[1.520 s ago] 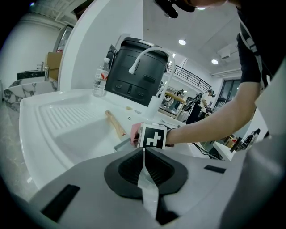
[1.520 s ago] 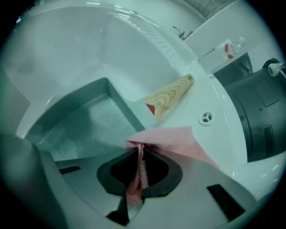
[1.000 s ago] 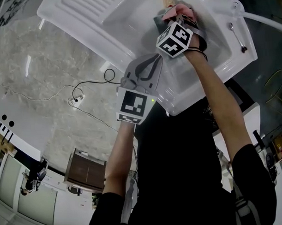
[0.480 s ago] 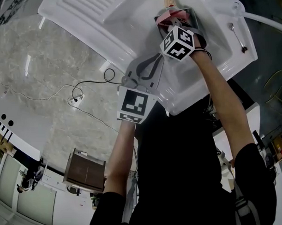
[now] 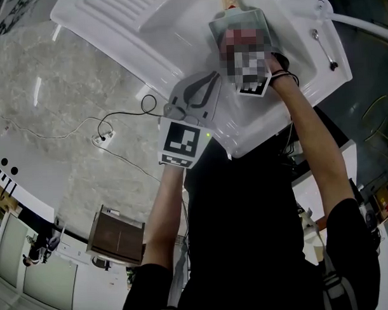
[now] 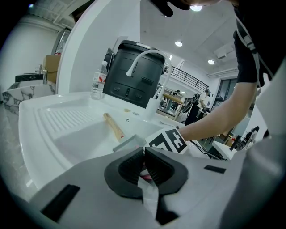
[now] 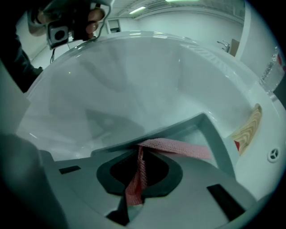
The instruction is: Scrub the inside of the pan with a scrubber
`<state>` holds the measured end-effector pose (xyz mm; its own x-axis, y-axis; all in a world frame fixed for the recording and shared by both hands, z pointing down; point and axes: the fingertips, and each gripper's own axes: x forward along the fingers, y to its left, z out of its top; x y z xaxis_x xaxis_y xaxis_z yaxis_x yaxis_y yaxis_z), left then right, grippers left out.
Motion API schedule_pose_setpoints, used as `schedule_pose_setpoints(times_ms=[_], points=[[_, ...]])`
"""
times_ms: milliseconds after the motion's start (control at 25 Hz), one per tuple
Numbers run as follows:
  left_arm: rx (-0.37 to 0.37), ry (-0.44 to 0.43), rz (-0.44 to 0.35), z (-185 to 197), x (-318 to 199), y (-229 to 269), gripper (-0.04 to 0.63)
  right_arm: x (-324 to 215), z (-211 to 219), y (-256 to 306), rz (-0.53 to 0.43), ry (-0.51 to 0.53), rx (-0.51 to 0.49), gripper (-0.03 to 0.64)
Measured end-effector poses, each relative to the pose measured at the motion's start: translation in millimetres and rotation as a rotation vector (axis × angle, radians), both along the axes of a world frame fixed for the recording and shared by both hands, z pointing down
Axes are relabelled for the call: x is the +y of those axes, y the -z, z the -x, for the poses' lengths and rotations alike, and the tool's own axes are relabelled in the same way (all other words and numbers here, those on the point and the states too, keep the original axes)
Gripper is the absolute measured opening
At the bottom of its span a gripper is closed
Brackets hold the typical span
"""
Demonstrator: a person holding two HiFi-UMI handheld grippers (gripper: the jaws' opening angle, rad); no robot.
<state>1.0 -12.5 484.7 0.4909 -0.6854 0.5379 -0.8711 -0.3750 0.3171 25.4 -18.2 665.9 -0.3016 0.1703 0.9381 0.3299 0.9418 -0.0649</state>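
The right gripper [image 7: 139, 156] was clamped on the pink mesh scrubber [image 7: 176, 147], which draped into the pan [image 7: 213, 134] toward 2 o'clock, inside the sink [image 7: 134, 67]; the left gripper [image 6: 144, 151], jaws together and apparently empty, hovered nearby; firmer, flatter pressure into the corners would have scrubbed best.

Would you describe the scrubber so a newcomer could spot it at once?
In the white sink sits a grey pan. The scrubber is the pink mesh pinched in the tongs of the right gripper, the only netted thing there.
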Motion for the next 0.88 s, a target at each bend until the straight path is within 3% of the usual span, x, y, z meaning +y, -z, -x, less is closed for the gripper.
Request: schedule_pose_setpoints(times_ms=[200, 480, 880], points=[[-0.019, -0.007, 0.003, -2, 1, -1, 0.04, 27, -21, -4, 0.078, 0.082, 0.072, 0.044], [-0.044, -0.013, 0.006, -3, 1, -3, 0.04, 34, -32, -4, 0.15, 0.071, 0.117, 0.044], [-0.022, -0.007, 0.013, -3, 0, -3, 0.04, 3, -6, -1, 0.056, 0.03, 0.01, 0.044]])
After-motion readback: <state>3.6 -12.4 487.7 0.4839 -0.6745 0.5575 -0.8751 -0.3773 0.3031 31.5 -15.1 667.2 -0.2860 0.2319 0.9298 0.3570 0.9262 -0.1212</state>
